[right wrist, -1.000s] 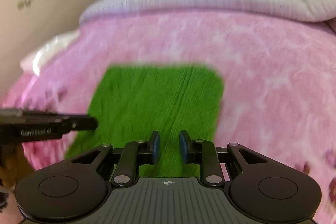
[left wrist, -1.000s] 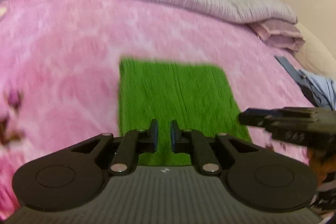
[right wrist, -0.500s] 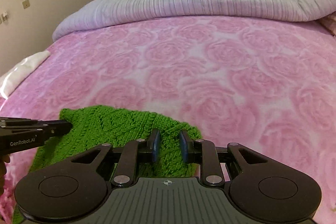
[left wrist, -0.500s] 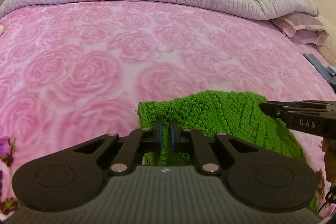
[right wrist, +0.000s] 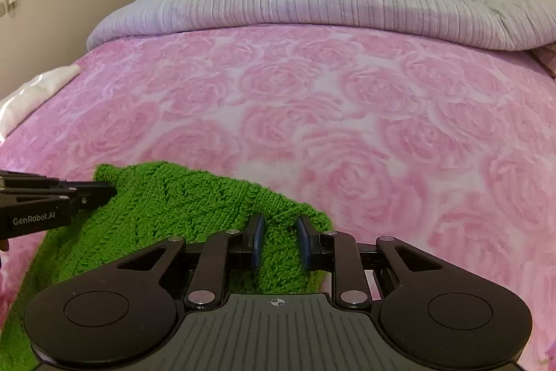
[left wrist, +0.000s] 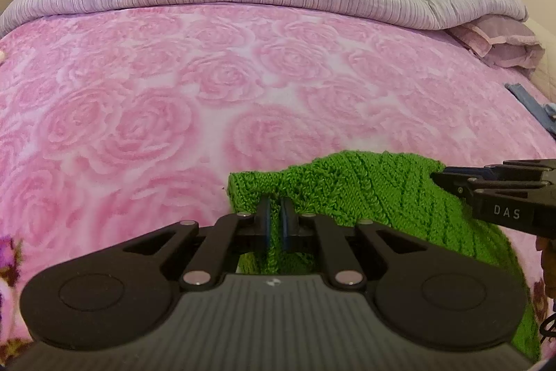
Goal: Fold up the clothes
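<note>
The left tool (left wrist: 274, 224) is clamped on a fold of the green knitted garment (left wrist: 375, 197), its blue pads nearly together with a thin ridge of knit pinched between them. In the left wrist view the garment spreads from the tool toward 3 o'clock and trails down to 5 o'clock, its upper edge lifted off the pink rose-patterned blanket (left wrist: 215, 86). The right tool (left wrist: 448, 178) enters that view from 3 o'clock, its tip touching the garment's far corner.

In the right wrist view the right tool (right wrist: 278, 240) grips a thicker bunch of the garment (right wrist: 180, 197); its pads stand wider apart, filled by the knit between them. From here the garment runs toward 9 o'clock and hangs down to 7 o'clock, and the left tool (right wrist: 104, 190) comes in from 9 o'clock, touching the opposite corner.

The blanket covers the bed. At 12 o'clock a ribbed lilac duvet (right wrist: 312, 6) lies bunched across the bed's far end. A folded pink pillow (left wrist: 500, 40) sits at 2 o'clock in the left view, and a blue cloth (left wrist: 528, 106) lies at the bed's edge below it. A white cloth (right wrist: 31, 96) lies at 9 o'clock in the right view.
</note>
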A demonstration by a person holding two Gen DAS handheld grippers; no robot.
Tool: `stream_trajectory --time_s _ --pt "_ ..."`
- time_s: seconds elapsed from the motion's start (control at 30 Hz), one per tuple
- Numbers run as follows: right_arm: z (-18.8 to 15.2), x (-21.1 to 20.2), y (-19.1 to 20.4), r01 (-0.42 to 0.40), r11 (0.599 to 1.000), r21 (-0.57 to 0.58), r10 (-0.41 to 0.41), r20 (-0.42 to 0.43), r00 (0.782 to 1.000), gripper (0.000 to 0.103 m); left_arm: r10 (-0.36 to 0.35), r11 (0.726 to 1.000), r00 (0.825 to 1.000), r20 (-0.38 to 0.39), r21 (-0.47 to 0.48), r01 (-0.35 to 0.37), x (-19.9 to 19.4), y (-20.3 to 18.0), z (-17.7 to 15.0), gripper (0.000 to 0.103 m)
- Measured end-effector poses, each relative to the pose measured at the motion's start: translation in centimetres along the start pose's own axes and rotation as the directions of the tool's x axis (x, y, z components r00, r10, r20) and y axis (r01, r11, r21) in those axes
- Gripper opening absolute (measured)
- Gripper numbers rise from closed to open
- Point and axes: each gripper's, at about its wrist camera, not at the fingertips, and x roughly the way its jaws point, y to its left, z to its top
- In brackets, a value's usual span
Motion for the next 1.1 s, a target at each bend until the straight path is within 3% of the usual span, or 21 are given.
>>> stream_trajectory --time_s 0.13,0.27,0.4,0.57,0.67,0.77,0.93,1.1 --pt "0.5 -0.8 -0.8 -0.020 0.998 0.063 0.019 0.012 1.000 0.024 -0.016 0.999 1.000 0.014 -0.032 0.017 -1.9 0.5 0.3 0.006" --pt "0.1 -5.9 -1.3 -0.065 0.985 0.162 0.052 0.080 0.995 0.024 -0.045 0.997 0.997 0.056 -0.052 0.048 -5.8 -0.3 -0.9 0.007" --pt "-2.4 -9.1 -0.3 -0.089 0.987 0.136 0.081 0.061 0.995 0.024 -0.071 0.997 0.996 0.047 -0.019 0.072 -7.1 -2.0 -2.8 0.009" --pt "-4.9 -7.0 1.9 -0.039 0.997 0.060 0.038 0.007 0.999 0.024 -0.038 0.998 0.999 0.004 -0.051 0.039 -4.3 -1.2 -4.6 0.009" --pt "-4.8 -6.4 1.9 -0.033 0.998 0.060 0.034 -0.013 0.999 0.024 -0.047 0.995 0.999 -0.014 -0.086 0.045 -4.7 -0.7 -4.2 0.008" --pt "-4.5 -7.9 1.6 -0.032 0.997 0.070 0.034 -0.023 0.999 0.024 -0.003 1.000 1.000 -0.002 -0.014 0.003 -7.3 -2.2 -4.1 0.008" --pt "-6.5 -13.6 2.1 -0.107 0.993 0.053 0.106 0.012 0.994 0.024 -0.084 0.996 0.996 0.041 -0.031 0.085 -13.4 -3.6 -7.0 0.008" --pt "-10.0 -17.5 3.5 -0.174 0.984 0.035 0.174 0.001 0.985 0.024 -0.109 0.994 0.994 0.001 -0.022 0.109 -15.7 -5.4 -10.7 0.008"
